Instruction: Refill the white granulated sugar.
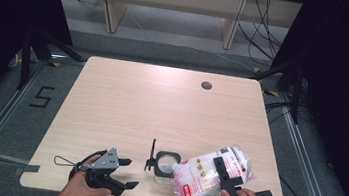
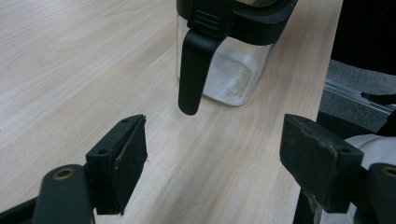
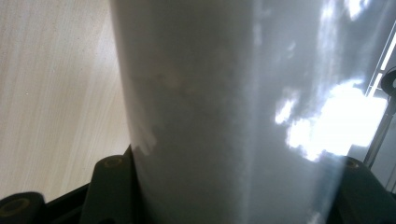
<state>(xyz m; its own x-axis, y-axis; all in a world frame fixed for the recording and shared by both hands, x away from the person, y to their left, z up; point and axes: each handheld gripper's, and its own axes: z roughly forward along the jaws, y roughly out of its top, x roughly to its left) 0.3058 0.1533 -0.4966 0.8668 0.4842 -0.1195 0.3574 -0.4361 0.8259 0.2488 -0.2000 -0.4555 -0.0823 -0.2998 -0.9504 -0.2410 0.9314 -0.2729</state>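
the right gripper (image 1: 223,173) pinches a soft, slippery plastic bag (image 1: 203,174) of white grains, tilted over the open glass jar (image 1: 165,163) near the tabletop's (image 1: 161,106) front edge; it looks saggy, so mid-body grip suits. the left gripper (image 1: 120,173) stands spread, empty, beside the jar

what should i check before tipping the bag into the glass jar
1. Right gripper clamped on the bag: ok, the bag sits between its jaws.
2. Jar upright on the table: ok.
3. Jar lid flipped up, mouth open: ok.
4. Left gripper steadying the jar: not ok, jaws open and short of it.
5. Bag opening over the jar mouth: cannot tell.
6. Jar has room: ok, only a little white powder at the bottom.
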